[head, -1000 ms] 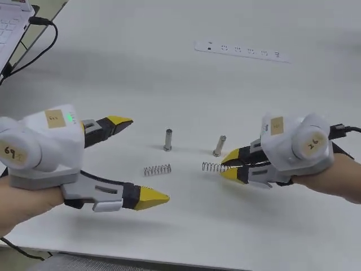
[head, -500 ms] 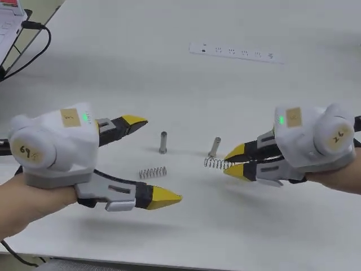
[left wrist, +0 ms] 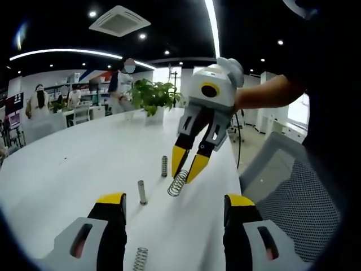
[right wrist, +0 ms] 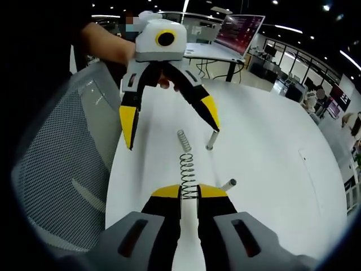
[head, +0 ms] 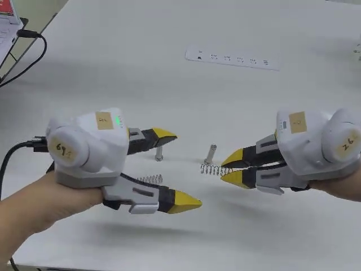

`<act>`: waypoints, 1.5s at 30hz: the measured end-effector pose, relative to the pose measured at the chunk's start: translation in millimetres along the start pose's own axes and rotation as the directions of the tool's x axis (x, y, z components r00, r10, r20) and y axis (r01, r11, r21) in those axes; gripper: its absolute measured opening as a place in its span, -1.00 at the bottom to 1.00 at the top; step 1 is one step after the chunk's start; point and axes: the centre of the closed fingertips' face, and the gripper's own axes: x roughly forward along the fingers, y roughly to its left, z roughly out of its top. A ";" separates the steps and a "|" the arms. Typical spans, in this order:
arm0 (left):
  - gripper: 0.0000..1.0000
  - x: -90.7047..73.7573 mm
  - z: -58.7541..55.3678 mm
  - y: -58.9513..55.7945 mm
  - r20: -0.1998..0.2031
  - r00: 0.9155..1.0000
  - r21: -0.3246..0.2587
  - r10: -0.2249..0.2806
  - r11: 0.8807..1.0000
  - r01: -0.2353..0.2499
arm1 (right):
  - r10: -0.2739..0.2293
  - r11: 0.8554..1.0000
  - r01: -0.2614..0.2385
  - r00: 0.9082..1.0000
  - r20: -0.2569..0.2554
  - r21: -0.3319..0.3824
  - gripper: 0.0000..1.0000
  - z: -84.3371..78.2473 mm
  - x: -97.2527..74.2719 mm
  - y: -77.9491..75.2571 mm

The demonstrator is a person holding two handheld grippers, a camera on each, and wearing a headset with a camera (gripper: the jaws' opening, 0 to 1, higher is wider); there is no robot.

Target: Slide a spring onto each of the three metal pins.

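Observation:
My right gripper is shut on one end of a small coil spring, which sticks out leftward just above the white table. A short metal pin stands right behind that spring. A second pin stands further left, partly hidden by the upper jaw of my open left gripper. A loose spring lies on the table between the left jaws. In the right gripper view the held spring points at the loose spring and the two pins.
A white power strip lies at the far side of the table. A black cable and a laptop corner sit at the far left. The table's near edge runs just below both hands. A mesh chair stands by that edge.
My left gripper has moved right, toward the left pin and over the loose spring, still open. The right gripper keeps the spring and has raised it slightly beside the right pin.

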 end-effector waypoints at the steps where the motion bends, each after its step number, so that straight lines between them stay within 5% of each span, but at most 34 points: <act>1: 0.22 2.8 0.8 -2.1 0.001 1.000 -0.005 -0.014 1.000 0.014 | 0.002 1.000 -0.002 1.000 0.000 -0.004 -0.85 0.2 -0.9 1.3; 14: -0.37 22.5 4.0 -7.4 0.003 0.998 -0.006 -0.069 0.998 0.069 | 0.022 0.999 -0.021 1.000 0.014 -0.041 -0.85 8.5 -6.3 9.2; 45: -0.92 27.6 12.5 -16.5 0.044 0.992 -0.012 -0.119 0.993 0.120 | 0.039 0.997 -0.037 0.999 0.028 -0.066 -0.85 15.2 -13.3 14.9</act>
